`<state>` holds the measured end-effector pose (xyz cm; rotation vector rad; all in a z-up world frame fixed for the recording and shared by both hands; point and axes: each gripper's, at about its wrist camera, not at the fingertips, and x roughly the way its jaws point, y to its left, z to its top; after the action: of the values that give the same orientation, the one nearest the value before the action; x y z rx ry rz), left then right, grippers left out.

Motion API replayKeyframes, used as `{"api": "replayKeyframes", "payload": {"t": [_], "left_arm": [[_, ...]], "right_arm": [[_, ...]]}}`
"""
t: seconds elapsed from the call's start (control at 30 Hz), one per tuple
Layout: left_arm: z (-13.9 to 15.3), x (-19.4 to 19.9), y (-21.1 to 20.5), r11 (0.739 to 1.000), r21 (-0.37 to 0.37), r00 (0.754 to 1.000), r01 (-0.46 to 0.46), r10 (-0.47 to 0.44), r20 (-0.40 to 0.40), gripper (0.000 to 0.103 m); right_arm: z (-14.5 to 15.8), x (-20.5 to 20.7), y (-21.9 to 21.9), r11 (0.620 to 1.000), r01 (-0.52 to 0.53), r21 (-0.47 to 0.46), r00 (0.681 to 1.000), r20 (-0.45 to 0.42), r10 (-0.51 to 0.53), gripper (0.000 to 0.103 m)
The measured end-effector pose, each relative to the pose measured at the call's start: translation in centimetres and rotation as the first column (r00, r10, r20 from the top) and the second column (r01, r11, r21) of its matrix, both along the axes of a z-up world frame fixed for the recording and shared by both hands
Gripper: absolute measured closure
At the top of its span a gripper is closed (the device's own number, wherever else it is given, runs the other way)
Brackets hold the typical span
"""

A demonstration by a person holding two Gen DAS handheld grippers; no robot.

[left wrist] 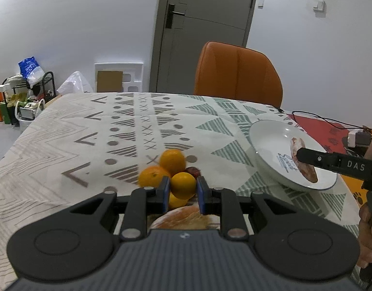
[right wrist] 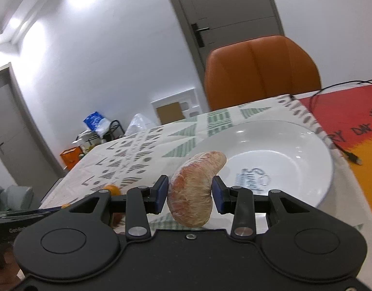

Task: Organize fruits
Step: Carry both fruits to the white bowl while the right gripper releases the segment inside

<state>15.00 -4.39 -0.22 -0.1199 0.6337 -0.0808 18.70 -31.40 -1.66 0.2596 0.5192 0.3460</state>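
Right wrist view: right gripper angled down toward a glossy white plate, blue pads clamped on a curved, film-wrapped pomelo segment, held above the plate's rim at 7 o'clock. Left wrist view: left gripper pointed downward, pads closed on a smooth round orange; more oranges clustered behind at 11 o'clock on the patterned tablecloth. Orange padded chair beyond at 12 o'clock
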Motion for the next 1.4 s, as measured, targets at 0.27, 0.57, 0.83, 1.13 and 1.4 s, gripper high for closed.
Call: {"api": "replayKeyframes", "payload": {"t": [0.27, 0.57, 0.83, 1.13, 1.4], "left_arm": [[-0.3, 1.8, -2.3, 0.999, 0.01, 0.999, 0.032, -0.032, -0.006, 0.081], [-0.2, 3.2, -4.5, 0.998, 0.015, 0.998, 0.057, -0.057, -0.001, 0.081], [0.3, 4.3, -6.3, 0.997, 0.019, 0.997, 0.079, -0.08, 0.009, 0.081], [0.8, 5.4, -8.5, 0.992, 0.015, 0.992, 0.127, -0.127, 0.021, 0.081], [1.0, 6.0, -10.6, 0.986, 0.015, 0.985, 0.168, -0.168, 0.025, 0.081]], "right_arm": [[-0.7, 0.4, -2.1, 0.998, 0.067, -0.006, 0.998, -0.003, -0.067, 0.066], [-0.7, 0.5, -3.7, 0.992, 0.126, -0.027, 0.992, 0.009, -0.125, 0.065], [-0.1, -0.4, -4.5, 0.991, 0.134, -0.017, 0.991, 0.028, -0.134, 0.06], [0.4, -2.4, -5.1, 0.994, 0.104, 0.013, 0.994, 0.023, -0.105, 0.051], [0.0, -3.1, -6.8, 0.99, 0.142, 0.025, 0.99, 0.011, -0.142, 0.05]]}}
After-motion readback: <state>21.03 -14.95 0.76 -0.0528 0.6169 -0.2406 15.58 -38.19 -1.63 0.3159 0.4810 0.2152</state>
